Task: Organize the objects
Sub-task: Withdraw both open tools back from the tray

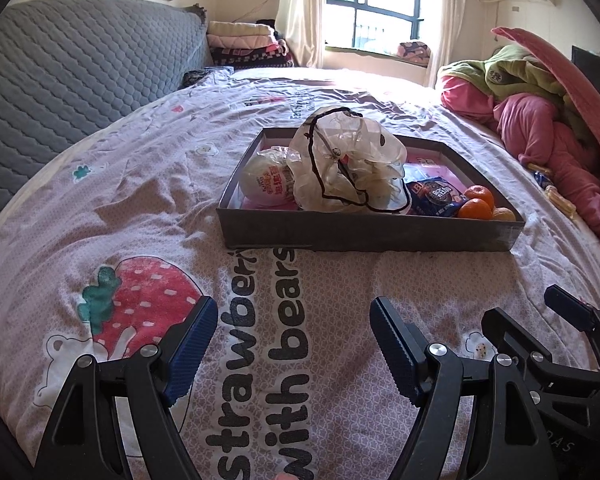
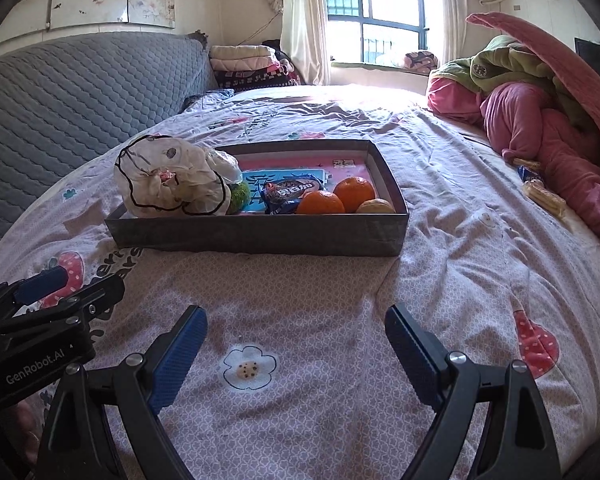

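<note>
Both tongs [image 1: 290, 344] [image 2: 296, 350] agape (box [image 2: 260, 234] ahead).

Grey tray [image 2: 260, 236] on bed, snacks [image 2: 290, 196], oranges [image 2: 354, 192]

A grey quilted headboard [image 2: 72, 92] is seen behind the patterned bedsheet [image 2: 308, 292]. Folded blankets [image 2: 248, 62] are stacked beside a curtained window [image 2: 372, 8]. Pink and green bedding [image 2: 540, 92] is heaped at right.

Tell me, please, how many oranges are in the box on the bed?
2 clearly orange ones: one orange against the box's front wall, another orange just behind it. A paler round fruit sits beside them. The crumpled plastic bag may hide more.
</note>
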Motion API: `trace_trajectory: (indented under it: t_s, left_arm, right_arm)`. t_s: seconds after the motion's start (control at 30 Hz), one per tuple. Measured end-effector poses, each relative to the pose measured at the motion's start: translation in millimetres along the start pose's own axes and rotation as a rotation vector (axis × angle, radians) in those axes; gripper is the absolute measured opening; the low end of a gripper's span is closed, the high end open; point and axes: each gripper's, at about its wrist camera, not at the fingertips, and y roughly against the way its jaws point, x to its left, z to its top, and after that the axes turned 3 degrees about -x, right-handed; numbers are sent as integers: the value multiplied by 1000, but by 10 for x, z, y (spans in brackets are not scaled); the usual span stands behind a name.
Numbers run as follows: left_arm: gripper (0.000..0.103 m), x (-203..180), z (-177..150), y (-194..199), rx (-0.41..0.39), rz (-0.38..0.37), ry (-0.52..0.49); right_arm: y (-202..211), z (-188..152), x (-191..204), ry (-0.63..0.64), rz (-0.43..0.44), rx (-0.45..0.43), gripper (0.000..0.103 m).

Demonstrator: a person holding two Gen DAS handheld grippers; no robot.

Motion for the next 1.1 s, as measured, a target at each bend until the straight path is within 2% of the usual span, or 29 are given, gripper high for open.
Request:
trace_trajectory:
  t_s: [1.1]
  left_arm:
    - [79,-48,-102,-95,15,-5,-20]
  right_arm:
    - [-29,-103,22,23,-7,26,90]
